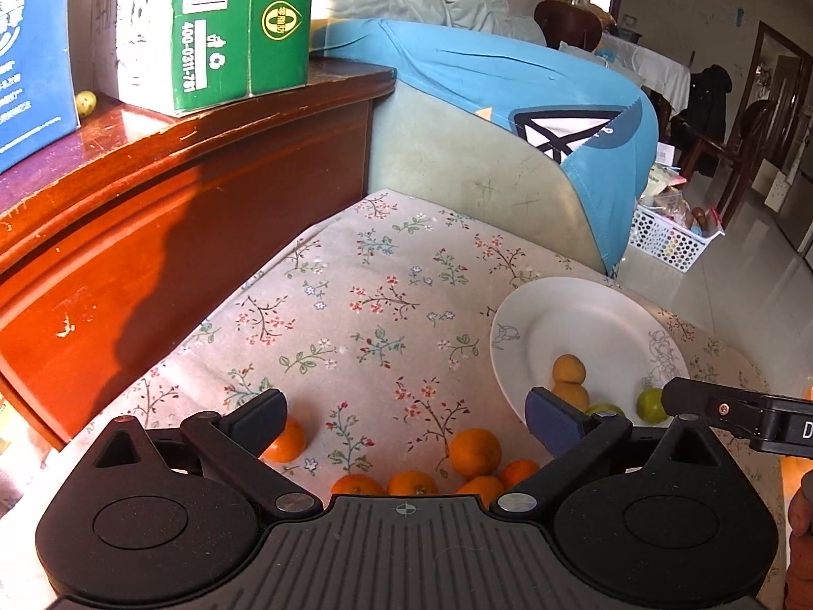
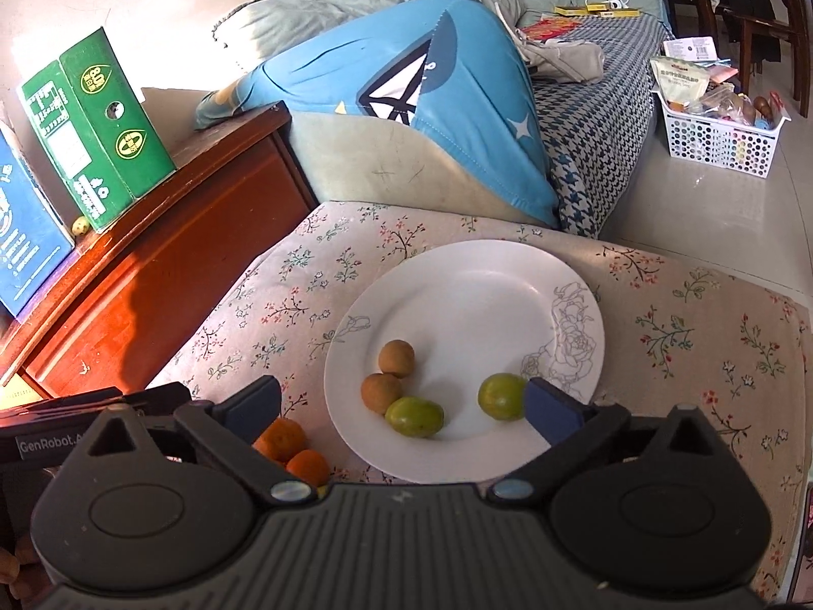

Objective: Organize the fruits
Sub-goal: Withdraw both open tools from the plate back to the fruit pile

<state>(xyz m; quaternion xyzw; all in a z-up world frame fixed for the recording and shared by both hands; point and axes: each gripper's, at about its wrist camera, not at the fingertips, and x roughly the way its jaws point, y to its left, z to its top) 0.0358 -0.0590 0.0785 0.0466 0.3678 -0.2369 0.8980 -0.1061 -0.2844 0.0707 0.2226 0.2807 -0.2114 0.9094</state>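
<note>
A white plate (image 2: 472,284) lies on the floral cloth. On it sit two brown round fruits (image 2: 396,357) and two green fruits (image 2: 414,417), one of the green ones close to my right gripper's right pad. My right gripper (image 2: 404,404) hovers over the plate's near rim, open and empty. Several oranges (image 1: 475,451) lie on the cloth in front of my left gripper (image 1: 406,414), which is open with nothing between its fingers. In the left wrist view the plate (image 1: 584,315) is at the right, with the right gripper's finger over it.
A red-brown wooden cabinet (image 1: 178,193) stands at the left with a green carton (image 1: 213,25) and a blue box (image 1: 30,56) on top. A sofa with a blue cover (image 2: 406,91) is behind the table. A white basket (image 2: 716,140) stands on the floor at the right.
</note>
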